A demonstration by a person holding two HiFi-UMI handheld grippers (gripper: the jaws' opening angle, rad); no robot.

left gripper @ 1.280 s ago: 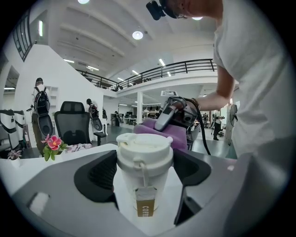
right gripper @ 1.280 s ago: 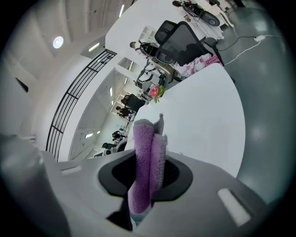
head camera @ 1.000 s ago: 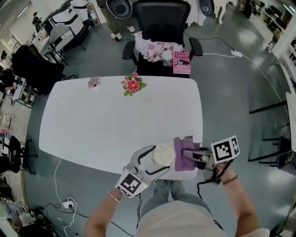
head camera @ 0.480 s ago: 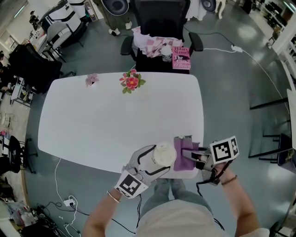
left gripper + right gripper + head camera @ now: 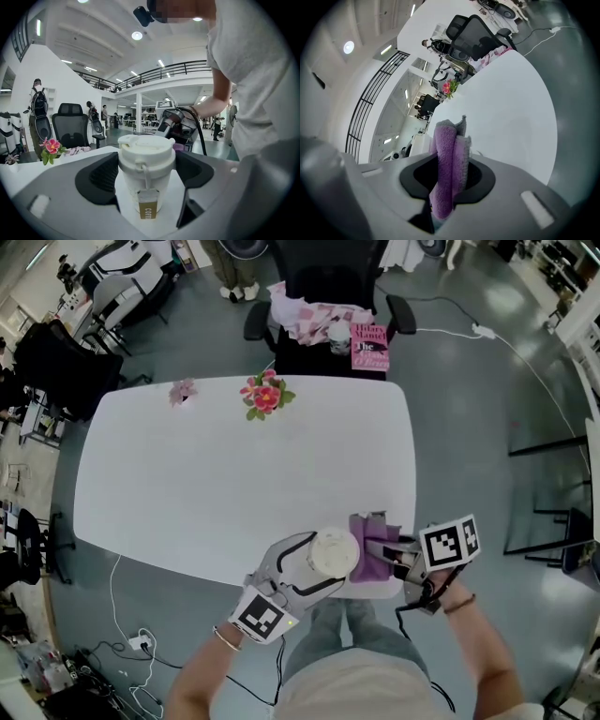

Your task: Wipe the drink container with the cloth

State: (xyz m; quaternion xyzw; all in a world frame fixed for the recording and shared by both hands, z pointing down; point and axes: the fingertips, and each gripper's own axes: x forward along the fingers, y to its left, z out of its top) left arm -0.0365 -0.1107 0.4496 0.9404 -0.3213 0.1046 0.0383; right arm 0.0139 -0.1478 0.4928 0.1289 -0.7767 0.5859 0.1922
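Observation:
The drink container is a cream cup with a lid [image 5: 333, 552] and a tag on a string [image 5: 146, 212]. It is upright at the near edge of the white table [image 5: 234, 474]. My left gripper [image 5: 323, 563] is shut on the cup's body [image 5: 146, 180], one jaw on each side. The purple cloth [image 5: 369, 547] is folded and bunched just right of the cup, close against its side. My right gripper [image 5: 392, 554] is shut on the cloth [image 5: 449, 164], which sticks up between the jaws. In the left gripper view the right gripper [image 5: 180, 124] shows behind the cup.
A bunch of pink flowers [image 5: 265, 395] and a smaller pink flower [image 5: 181, 390] lie at the table's far edge. Beyond it stands a black office chair [image 5: 323, 296] holding a patterned cloth, a cup and a pink book [image 5: 370, 345]. The table's near edge runs under both grippers.
The cloth has bunched up and moved slightly left, closer to the cup's side, with the right gripper. The left gripper and cup have hardly moved.

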